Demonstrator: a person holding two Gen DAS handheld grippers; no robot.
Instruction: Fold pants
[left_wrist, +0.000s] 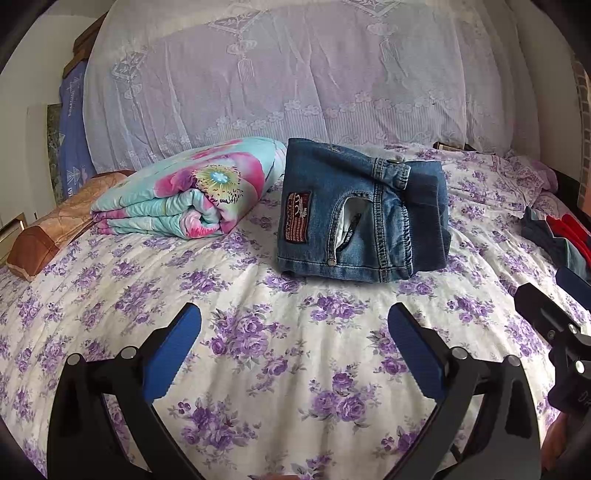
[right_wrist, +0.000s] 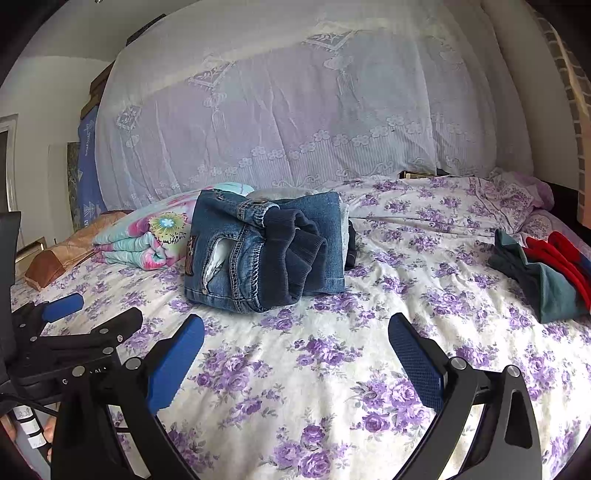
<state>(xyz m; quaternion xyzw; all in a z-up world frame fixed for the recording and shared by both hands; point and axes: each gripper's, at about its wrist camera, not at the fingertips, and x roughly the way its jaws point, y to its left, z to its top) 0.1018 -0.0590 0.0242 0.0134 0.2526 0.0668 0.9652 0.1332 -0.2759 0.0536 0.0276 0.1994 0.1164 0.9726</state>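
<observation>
Blue denim pants (left_wrist: 354, 214) lie folded in a compact bundle on the floral bed sheet (left_wrist: 280, 369), with a brown patch and a pocket showing. They also show in the right wrist view (right_wrist: 266, 247). My left gripper (left_wrist: 293, 325) is open and empty, hovering over the sheet in front of the pants. My right gripper (right_wrist: 295, 332) is open and empty too, in front of the pants and to the right of the left one. Neither touches the pants.
A folded flowered quilt (left_wrist: 192, 192) lies left of the pants, with a brown pillow (left_wrist: 55, 229) beyond it. A pile of red and teal clothes (right_wrist: 546, 273) lies at the right. A lace-covered bedding stack (left_wrist: 295, 81) rises behind.
</observation>
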